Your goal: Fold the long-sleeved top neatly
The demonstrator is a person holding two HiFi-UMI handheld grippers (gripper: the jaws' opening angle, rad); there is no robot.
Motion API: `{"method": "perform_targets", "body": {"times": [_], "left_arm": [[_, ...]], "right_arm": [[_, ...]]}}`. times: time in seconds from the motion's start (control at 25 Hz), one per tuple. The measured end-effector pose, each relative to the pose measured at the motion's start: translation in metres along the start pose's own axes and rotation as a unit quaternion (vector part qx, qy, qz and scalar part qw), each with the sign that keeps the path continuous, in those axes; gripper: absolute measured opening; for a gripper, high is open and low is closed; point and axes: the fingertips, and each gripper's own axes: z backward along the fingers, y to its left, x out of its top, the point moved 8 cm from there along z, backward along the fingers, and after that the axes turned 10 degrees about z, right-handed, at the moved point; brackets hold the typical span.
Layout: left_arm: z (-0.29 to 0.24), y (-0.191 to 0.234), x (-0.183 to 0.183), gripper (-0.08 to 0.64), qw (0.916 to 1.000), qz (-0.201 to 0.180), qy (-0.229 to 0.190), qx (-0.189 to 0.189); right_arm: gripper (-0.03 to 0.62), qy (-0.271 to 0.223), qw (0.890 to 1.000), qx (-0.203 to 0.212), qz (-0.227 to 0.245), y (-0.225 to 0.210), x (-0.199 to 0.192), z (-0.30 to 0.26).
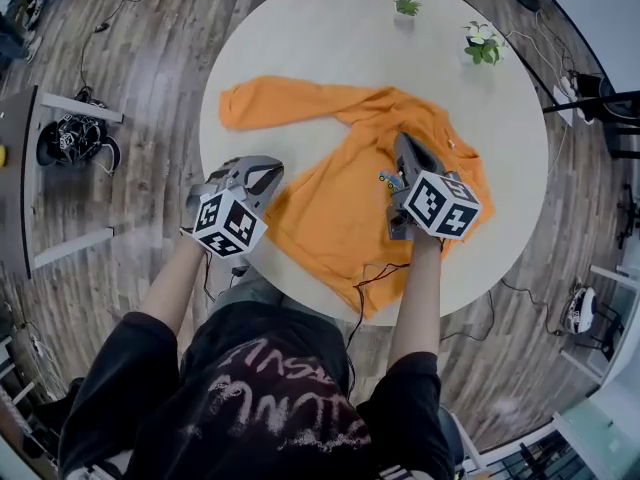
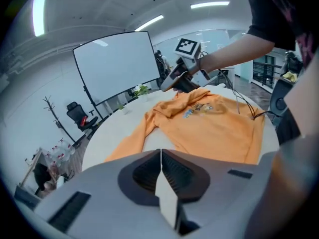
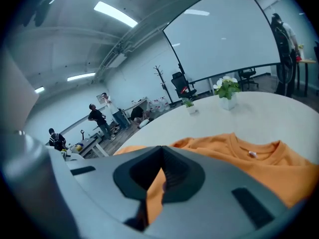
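An orange long-sleeved top [image 1: 335, 213] lies on the round white table [image 1: 330, 28], collar to the right, with one sleeve [image 1: 280, 103] stretched out to the left. My right gripper [image 1: 402, 144] rests over the chest by a small print and is shut on the top. Orange cloth [image 3: 155, 193] shows between its jaws, and the left gripper view shows it [image 2: 170, 85] holding up a raised fold. My left gripper [image 1: 262, 176] hovers at the table's near-left edge, beside the top's hem. It [image 2: 160, 151] is shut, with nothing between its jaws.
Two small potted plants [image 1: 406, 6] [image 1: 482, 45] stand at the table's far side. A black cable [image 1: 375, 273] crosses the hem near the front edge. A desk with gear [image 1: 70, 138] sits on the floor to the left. People [image 3: 97, 117] stand far off in the room.
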Motion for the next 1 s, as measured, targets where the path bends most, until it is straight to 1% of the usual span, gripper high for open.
{"method": "perform_targets", "body": {"times": [0.08,0.2,0.28,0.4,0.48,0.6,0.72,0.88,1.0], "left_arm": [[0.011,0.007,-0.005,0.011,0.9995,0.006,0.009,0.031],[0.029,0.020,-0.016,0.011,0.9977,0.007,0.020,0.064],[0.038,0.033,-0.026,0.011,0.9966,0.001,0.028,0.078],[0.045,0.052,-0.043,0.011,0.9951,-0.023,0.050,0.082],[0.044,0.067,-0.055,0.011,0.9943,-0.038,0.061,0.079],[0.036,0.087,-0.070,0.016,0.9949,-0.045,0.057,0.069],[0.025,0.110,-0.080,0.099,0.9937,-0.078,0.061,0.053],[0.007,0.130,-0.093,0.192,0.9888,-0.133,0.066,0.011],[-0.005,0.139,-0.102,0.213,0.9843,-0.160,0.072,-0.017]], "right_arm": [[0.005,-0.014,1.000,0.006,0.017,0.008,0.000,0.018],[0.005,-0.032,0.999,0.003,0.034,0.019,-0.002,0.045],[0.005,-0.048,0.998,-0.001,0.039,0.026,-0.003,0.062],[0.005,-0.078,0.996,-0.008,0.051,0.038,-0.004,0.085],[0.005,-0.087,0.994,-0.025,0.058,0.046,-0.006,0.095],[0.005,-0.091,0.992,-0.066,0.050,0.057,-0.009,0.105],[0.005,-0.096,0.989,-0.106,0.036,0.073,-0.008,0.107],[0.005,-0.093,0.982,-0.160,0.039,0.103,-0.007,0.121],[0.005,-0.088,0.975,-0.200,0.033,0.122,-0.013,0.134]]}}
